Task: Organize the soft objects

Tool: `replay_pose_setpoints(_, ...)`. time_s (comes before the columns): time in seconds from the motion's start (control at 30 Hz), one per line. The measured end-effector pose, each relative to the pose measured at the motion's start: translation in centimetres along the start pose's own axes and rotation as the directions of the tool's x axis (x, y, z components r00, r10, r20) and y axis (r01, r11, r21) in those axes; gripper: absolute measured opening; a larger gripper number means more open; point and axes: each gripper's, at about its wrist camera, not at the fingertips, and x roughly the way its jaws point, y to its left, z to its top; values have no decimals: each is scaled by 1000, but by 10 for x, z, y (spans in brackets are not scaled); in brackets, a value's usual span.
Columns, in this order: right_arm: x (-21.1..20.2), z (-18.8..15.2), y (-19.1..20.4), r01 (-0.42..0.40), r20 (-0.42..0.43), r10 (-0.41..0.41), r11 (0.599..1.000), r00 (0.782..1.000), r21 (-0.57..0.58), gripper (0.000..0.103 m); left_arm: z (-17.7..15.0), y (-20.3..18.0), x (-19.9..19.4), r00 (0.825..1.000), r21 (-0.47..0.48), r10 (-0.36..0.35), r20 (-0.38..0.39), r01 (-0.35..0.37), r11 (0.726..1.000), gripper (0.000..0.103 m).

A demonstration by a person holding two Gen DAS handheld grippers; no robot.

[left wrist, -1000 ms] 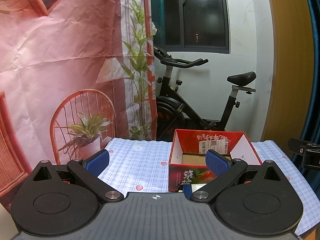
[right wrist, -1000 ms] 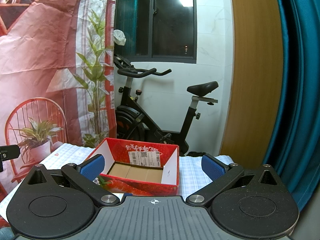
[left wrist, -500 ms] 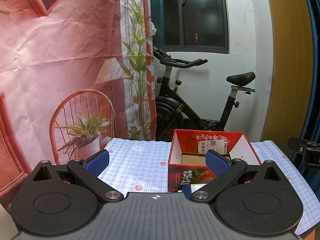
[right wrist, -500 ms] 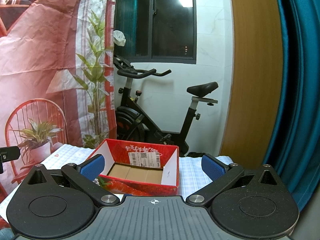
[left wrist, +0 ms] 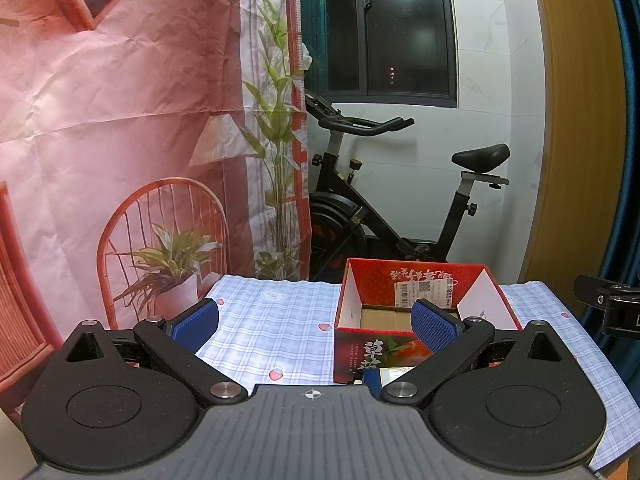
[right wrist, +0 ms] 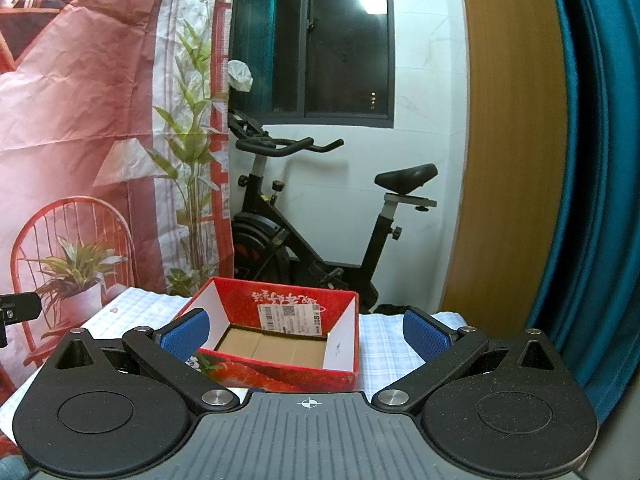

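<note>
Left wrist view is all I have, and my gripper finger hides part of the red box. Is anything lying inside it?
Observer: No. The right wrist view shows the whole inside of the red box: bare cardboard, nothing soft in it.
Operator: Is the right gripper holding anything?
Observer: No. The right gripper is open and empty, and the box sits straight ahead between its fingers.

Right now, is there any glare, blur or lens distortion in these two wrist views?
Left wrist view: sharp, though the fisheye bows the wooden panel, and a ceiling light reflects in the dark window. Right wrist view: the same reflection in the window, the teal curtain curves strongly, and the red box is in focus.
</note>
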Motion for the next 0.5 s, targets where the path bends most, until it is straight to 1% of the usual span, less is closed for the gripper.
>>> replay_pose_setpoints(0.5,0,0,0,-1,0,1,1000,1000,0,103,-1,0,1,1000,-5,-3,-2,3,1000,103)
